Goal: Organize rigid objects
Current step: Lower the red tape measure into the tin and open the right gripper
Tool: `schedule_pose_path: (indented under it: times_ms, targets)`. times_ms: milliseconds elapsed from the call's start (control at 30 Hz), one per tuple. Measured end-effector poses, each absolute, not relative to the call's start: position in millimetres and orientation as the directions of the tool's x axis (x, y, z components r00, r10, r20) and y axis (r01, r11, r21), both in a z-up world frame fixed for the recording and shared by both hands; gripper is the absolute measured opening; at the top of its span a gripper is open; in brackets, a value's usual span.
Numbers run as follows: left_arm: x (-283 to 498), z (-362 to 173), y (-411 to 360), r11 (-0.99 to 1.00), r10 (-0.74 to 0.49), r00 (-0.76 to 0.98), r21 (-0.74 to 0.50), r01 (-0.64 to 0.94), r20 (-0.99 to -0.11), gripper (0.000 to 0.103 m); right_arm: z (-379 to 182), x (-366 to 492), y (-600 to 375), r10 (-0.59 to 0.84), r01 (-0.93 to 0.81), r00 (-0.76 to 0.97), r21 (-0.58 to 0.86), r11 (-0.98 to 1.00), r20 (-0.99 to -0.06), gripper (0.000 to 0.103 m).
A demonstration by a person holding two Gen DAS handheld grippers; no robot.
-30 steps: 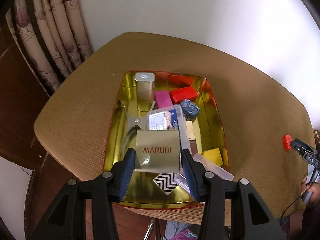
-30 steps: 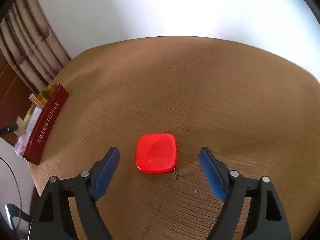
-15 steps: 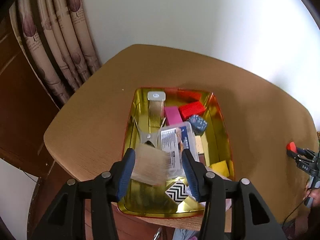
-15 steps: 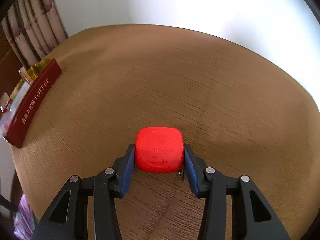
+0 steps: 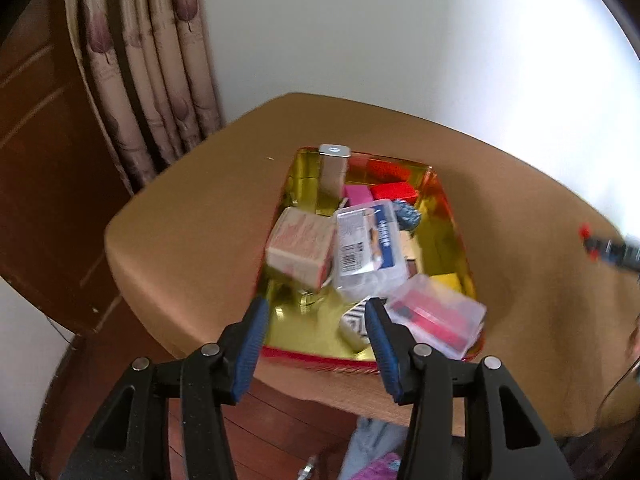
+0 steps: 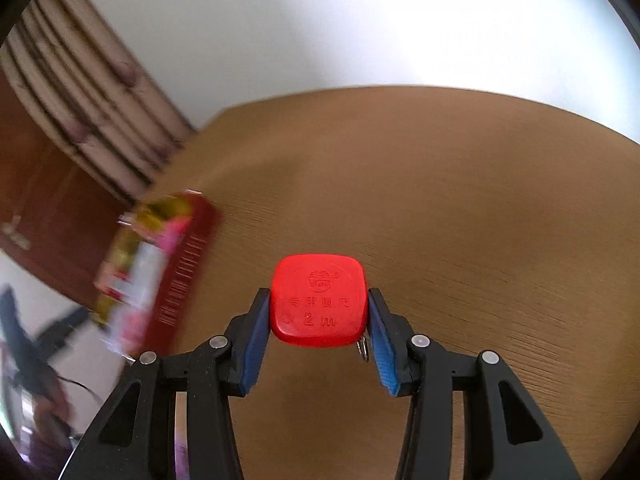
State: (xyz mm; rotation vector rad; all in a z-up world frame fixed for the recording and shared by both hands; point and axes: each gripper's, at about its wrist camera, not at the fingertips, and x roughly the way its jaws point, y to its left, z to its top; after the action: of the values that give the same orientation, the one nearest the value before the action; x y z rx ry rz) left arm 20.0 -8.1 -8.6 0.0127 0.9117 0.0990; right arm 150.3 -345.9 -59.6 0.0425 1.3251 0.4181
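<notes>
The right tool [image 6: 318, 334] is clamped on a red tape measure [image 6: 319, 299], its blue pads [image 6: 256, 332] pressing the left and right sides of the case; its jaws have just been closing onto it. The case faces up, showing a moulded "2 m", and a small metal ring [image 6: 363, 347] hangs at its near right corner. Beyond it lies the brown counter [image 6: 460, 200], and far to the left stands the red-sided tray [image 6: 184, 272], blurred.

The left tool [image 5: 316, 340] has its jaws apart with nothing between them, after opening a little further. Just past its tips the gold-lined tray [image 5: 452, 224] sits near the counter's [image 5: 192, 216] near edge. At the tray's near side lie a black-and-white zigzag box [image 5: 354, 326] and, to the right, a clear case with red contents [image 5: 438, 316] overlapping the rim. Farther in, a tan carton [image 5: 300, 248] lies tilted at the left wall, touching a clear plastic box with a blue label [image 5: 370, 250] on its right. At the far end are a pink block [image 5: 357, 194], a red block [image 5: 392, 191] and an upright silver tin [image 5: 334, 170]. A curtain [image 5: 148, 72] hangs at the far left.
</notes>
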Motion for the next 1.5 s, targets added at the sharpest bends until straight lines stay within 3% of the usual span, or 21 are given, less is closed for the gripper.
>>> schedule_pose_path:
  times_ms: [167, 367, 600, 933, 1000, 1033, 1167, 1267, 1500]
  targets:
    - [11.9, -13.9, 6.0, 0.99, 0.127, 0.629, 0.058, -0.129, -0.767, 0.054, -56.9, 163.2, -263.7, 0.444, -0.337, 0.104, 0.388, 0.858, -0.89, 0.044]
    - [5.3, -17.5, 25.4, 0.984, 0.132, 0.653, 0.018, -0.179, -0.746, 0.054, -88.1, 167.5, -174.3, 0.455, -0.413, 0.024, 0.406, 0.815, -0.89, 0.044]
    - [2.0, -13.1, 28.7, 0.983, 0.153, 0.68, 0.041, -0.177, -0.717, 0.054, -127.9, 165.0, -140.0, 0.418, -0.401, -0.009, 0.386, 0.831, -0.908, 0.044]
    - [6.9, -19.5, 40.5, 0.982, 0.112, 0.655, -0.018, -0.189, -0.747, 0.054, -122.2, 161.9, -145.2, 0.414, -0.411, 0.067, 0.353, 0.841, -0.908, 0.052]
    - [6.4, -18.8, 40.4, 0.984, 0.076, 0.66, -0.052, -0.173, -0.748, 0.054, -101.6, 150.2, -148.4, 0.377, -0.45, 0.184, 0.263, 0.854, -0.908, 0.065]
    - [5.8, -18.3, 39.7, 0.984, 0.054, 0.663, -0.071, -0.161, -0.746, 0.054, -91.4, 142.2, -151.0, 0.354, -0.455, 0.245, 0.215, 0.864, -0.903, 0.081]
    - [2.2, -11.2, 32.0, 0.99, 0.051, 0.696, -0.058, -0.132, -0.716, 0.054, -45.2, 91.6, -164.3, 0.267, -0.427, 0.554, 0.006, 0.904, -0.788, 0.103]
    - [-1.5, -7.4, 29.0, 0.991, 0.039, 0.711, -0.062, -0.116, -0.702, 0.054, -25.4, 61.1, -171.5, 0.232, -0.401, 0.669, -0.081, 0.912, -0.706, 0.103]
    - [-16.9, 7.3, 20.0, 0.995, 0.034, 0.773, -0.054, -0.088, -0.633, 0.054, -4.4, 35.7, -199.1, 0.181, -0.335, 0.705, -0.097, 0.937, -0.686, 0.103]
